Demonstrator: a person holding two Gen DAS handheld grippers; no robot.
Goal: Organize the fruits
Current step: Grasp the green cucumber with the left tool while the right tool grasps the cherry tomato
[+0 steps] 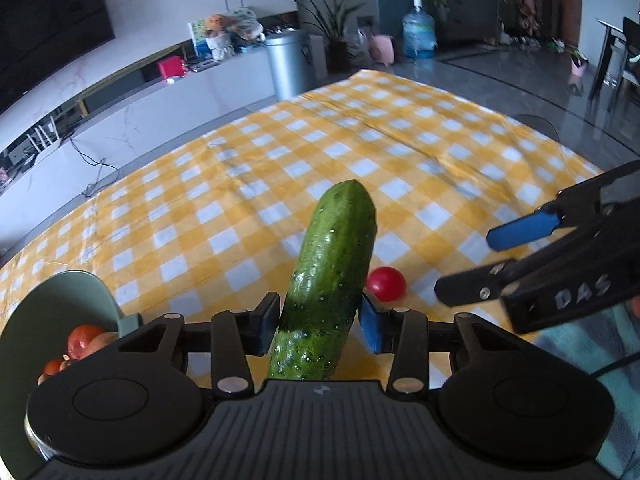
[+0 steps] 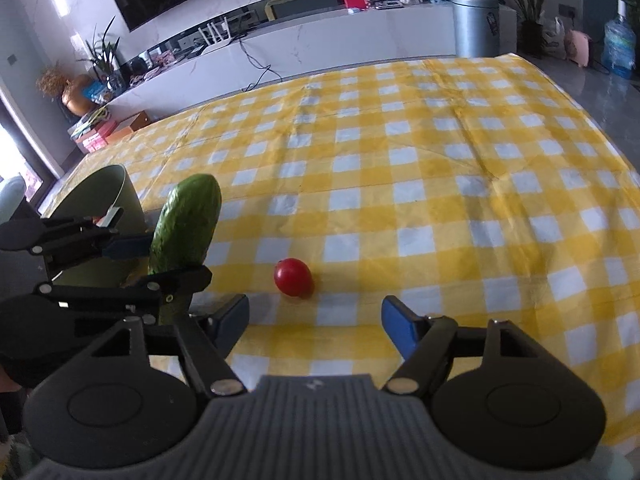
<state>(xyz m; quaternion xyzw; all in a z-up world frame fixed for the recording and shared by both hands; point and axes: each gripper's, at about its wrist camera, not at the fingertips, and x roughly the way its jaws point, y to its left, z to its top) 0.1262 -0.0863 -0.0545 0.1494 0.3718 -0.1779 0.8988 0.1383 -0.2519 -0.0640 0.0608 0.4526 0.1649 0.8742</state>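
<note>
Two grippers are busy: my left gripper [image 1: 318, 326] pinches the cucumber [image 1: 330, 276] above the tablecloth [image 1: 400, 152]; I'd tip it gently into the bowl [image 1: 60, 312]. My right gripper [image 2: 314, 322] spreads around nothing, facing the tomato [image 2: 293, 277].

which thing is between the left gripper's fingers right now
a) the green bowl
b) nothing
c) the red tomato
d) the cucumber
d: the left gripper has its blue pads against both sides of the cucumber, which stands tilted above the checked cloth, while the small red tomato lies loose on the cloth in front of the open right gripper.
</note>
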